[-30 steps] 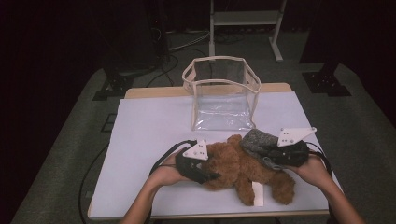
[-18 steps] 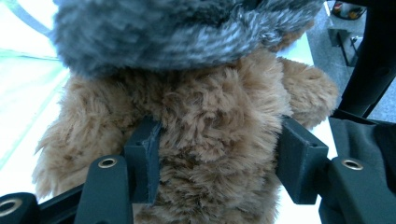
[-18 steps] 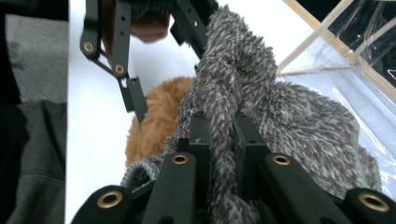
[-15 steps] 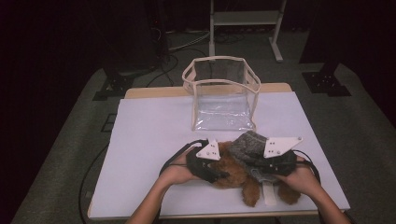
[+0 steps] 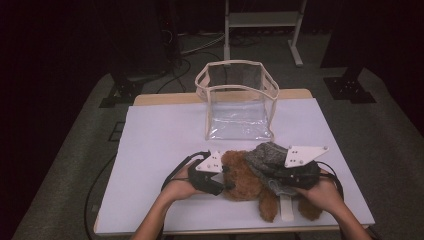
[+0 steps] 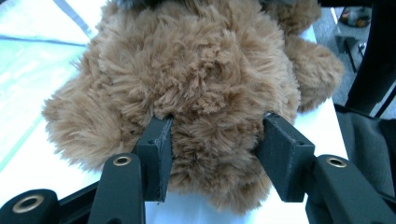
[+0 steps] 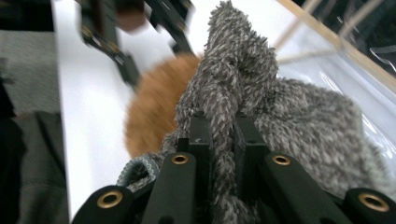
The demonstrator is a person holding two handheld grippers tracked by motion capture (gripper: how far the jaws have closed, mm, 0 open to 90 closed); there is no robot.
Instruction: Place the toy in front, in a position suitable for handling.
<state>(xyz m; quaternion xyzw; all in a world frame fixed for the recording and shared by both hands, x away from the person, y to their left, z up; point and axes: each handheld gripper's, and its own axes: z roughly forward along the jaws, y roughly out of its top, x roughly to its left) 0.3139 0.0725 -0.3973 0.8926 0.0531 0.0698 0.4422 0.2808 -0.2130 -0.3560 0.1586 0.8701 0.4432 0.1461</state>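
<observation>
The tabletop is being left bare at its left, with the clear bag standing open at the far middle. The brown teddy bear is lying near the front edge, its long axis running left to right between both hands. Its head is being squeezed by the left gripper, whose jaws have just been closing into the fur. The grey knitted hat is being pinched tight by the right gripper, just beside the bear's head.
</observation>
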